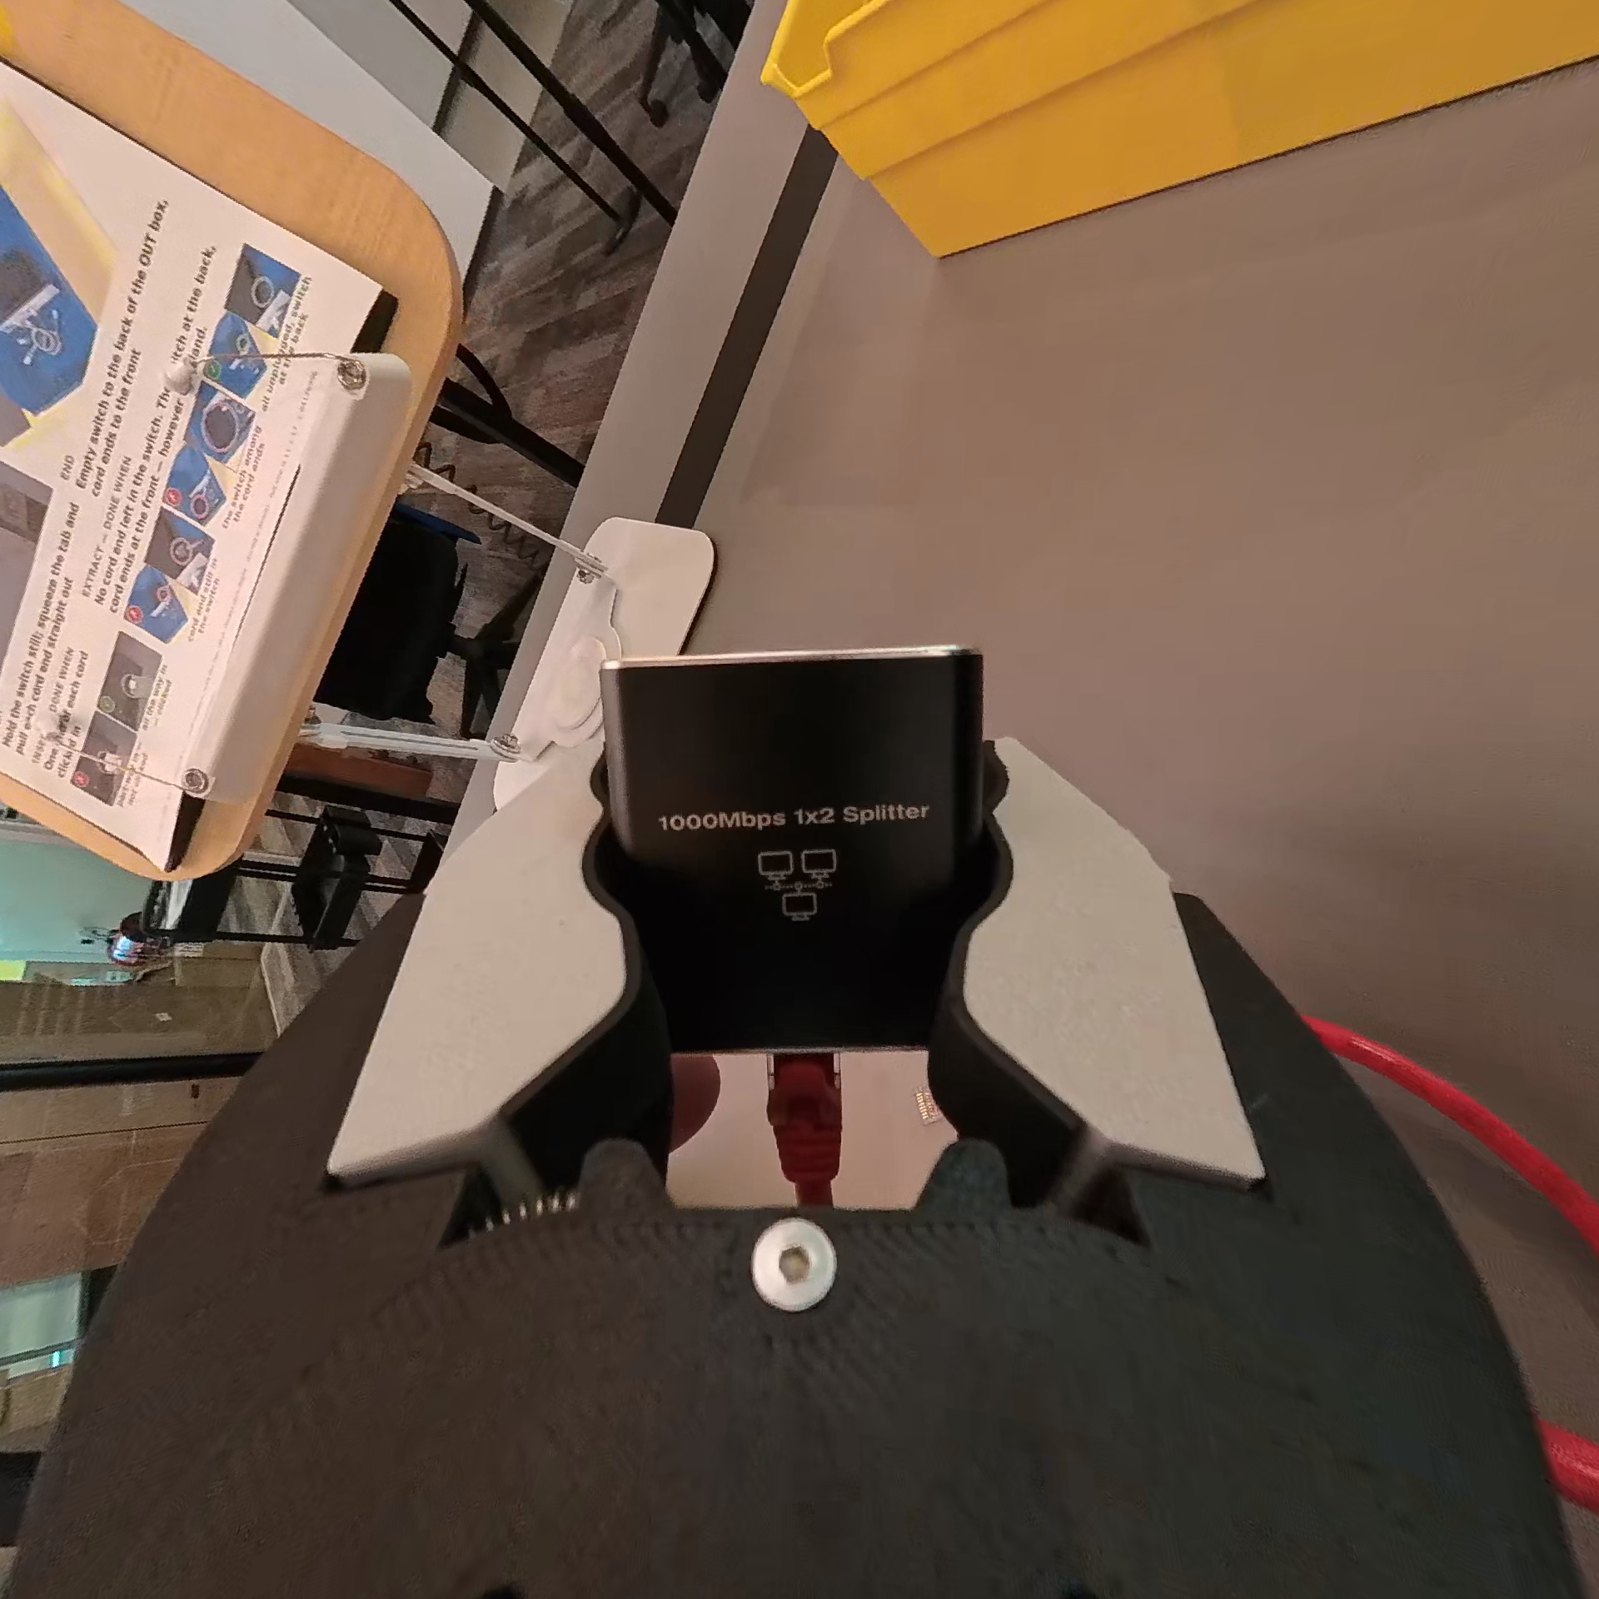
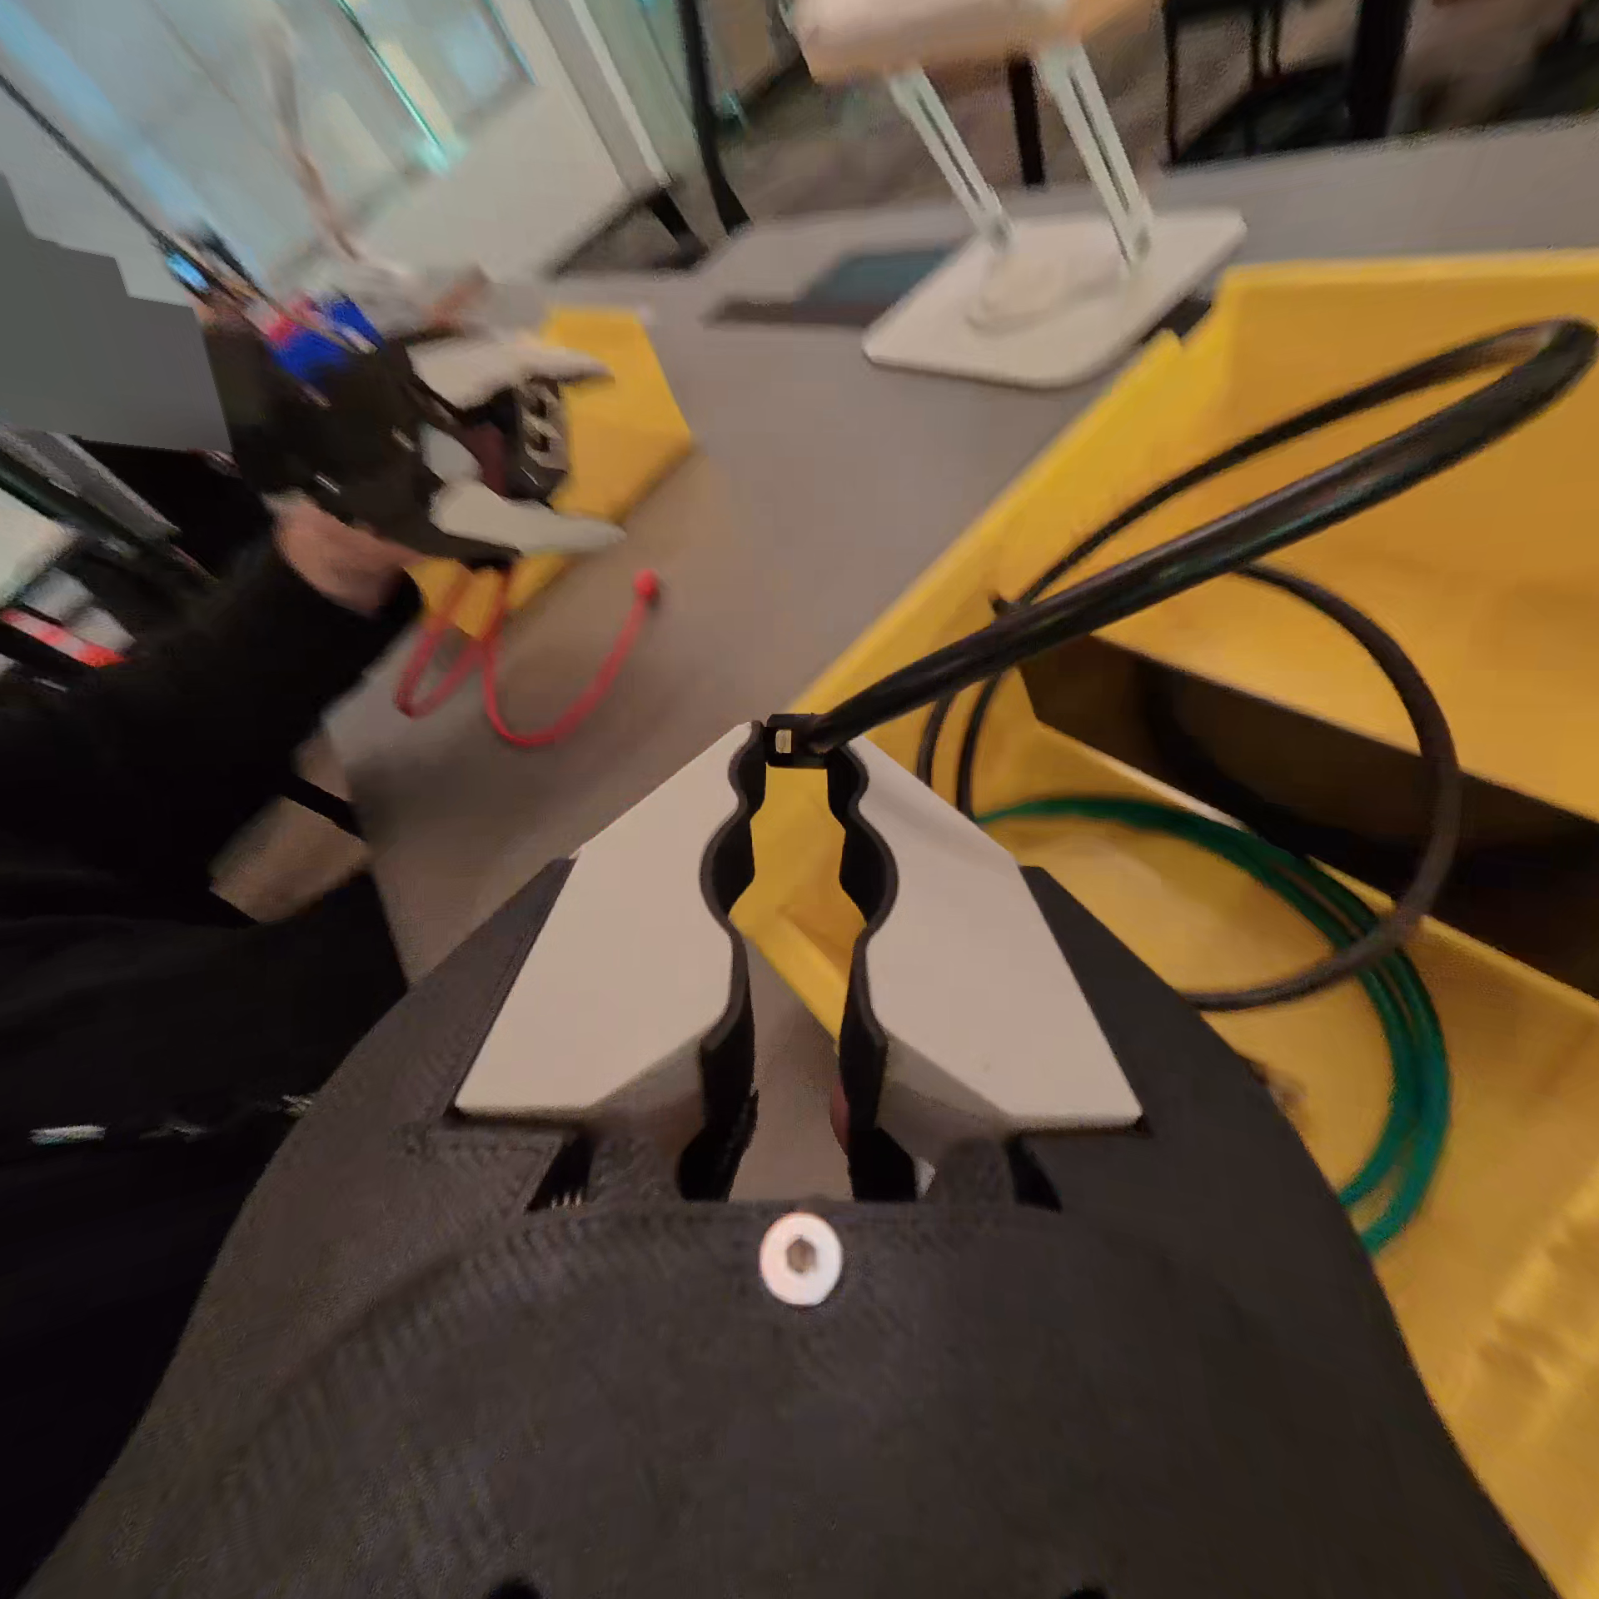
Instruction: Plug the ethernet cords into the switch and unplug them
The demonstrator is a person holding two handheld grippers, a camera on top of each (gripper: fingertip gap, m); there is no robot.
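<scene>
My left gripper (image 1: 796, 805) is shut on the black switch (image 1: 792, 761), a small box held between the fingers above the grey table. A red ethernet cord (image 1: 809, 1142) is plugged into its near end and trails off right (image 1: 1471, 1125). My right gripper (image 2: 798, 748) is shut on the plug of a black ethernet cord (image 2: 1211, 554), pinched at the fingertips, its cable looping up over a yellow bin (image 2: 1298, 709). A green cord (image 2: 1350, 934) lies coiled in that bin. The left gripper with the switch shows blurred at the left of the right wrist view (image 2: 519, 484), the red cord (image 2: 554, 683) hanging below it.
A second yellow bin (image 1: 1168, 112) stands at the back of the grey table (image 1: 1211, 519). A white stand (image 1: 640, 597) holds an instruction sheet (image 1: 156, 484) on a wooden board. A person's dark sleeve (image 2: 173, 779) fills the left of the right wrist view. There is about 30 centimetres between the tips of the two grippers.
</scene>
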